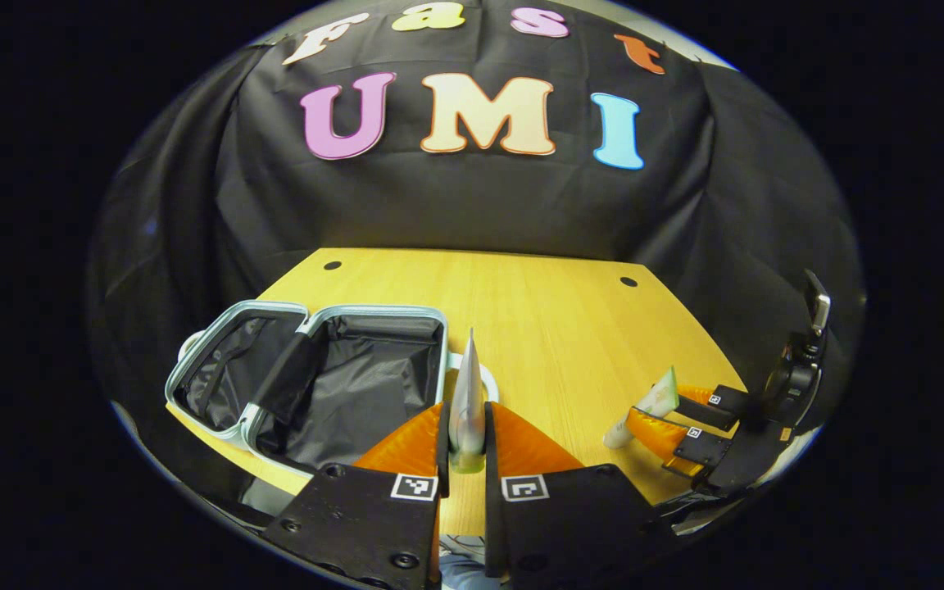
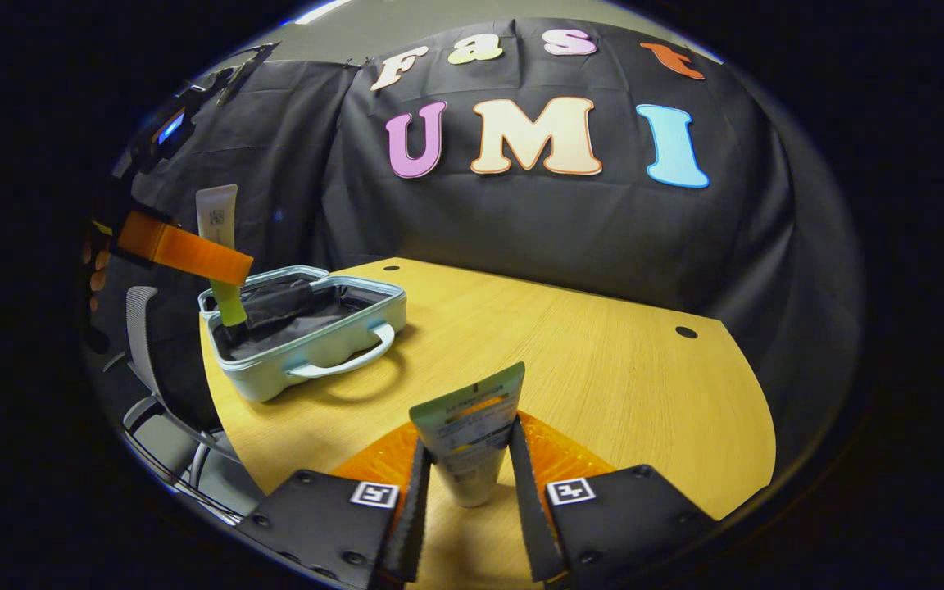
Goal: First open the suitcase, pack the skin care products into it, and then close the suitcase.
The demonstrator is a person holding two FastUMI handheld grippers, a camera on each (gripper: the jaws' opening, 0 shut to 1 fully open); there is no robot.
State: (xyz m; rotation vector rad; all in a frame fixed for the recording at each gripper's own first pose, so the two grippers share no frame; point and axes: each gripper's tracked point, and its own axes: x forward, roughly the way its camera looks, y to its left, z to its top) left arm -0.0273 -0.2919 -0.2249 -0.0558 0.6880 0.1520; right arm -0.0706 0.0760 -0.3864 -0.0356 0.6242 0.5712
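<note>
The suitcase on the bench is already opened, nothing seen packed yet. A tube is pinched by the left tool right beside it; another tube is clamped in the right tool, well away.

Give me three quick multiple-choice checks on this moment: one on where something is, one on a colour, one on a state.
1. Where is the suitcase?
A. On the floor
B. On the wooden table, near its corner
C. On the chair

2. What colour is the suitcase shell?
A. Pale blue
B. Red
C. Yellow

3. What is the left claw doing?
A. Hanging open
B. Gripping the suitcase handle
C. Shut on a tube

Answers: 1 B, it rests on the tabletop. 2 A, the rim and handle are pale blue. 3 C, both fingers press the tube, held beside the open case; the right claw grips another tube.
</note>
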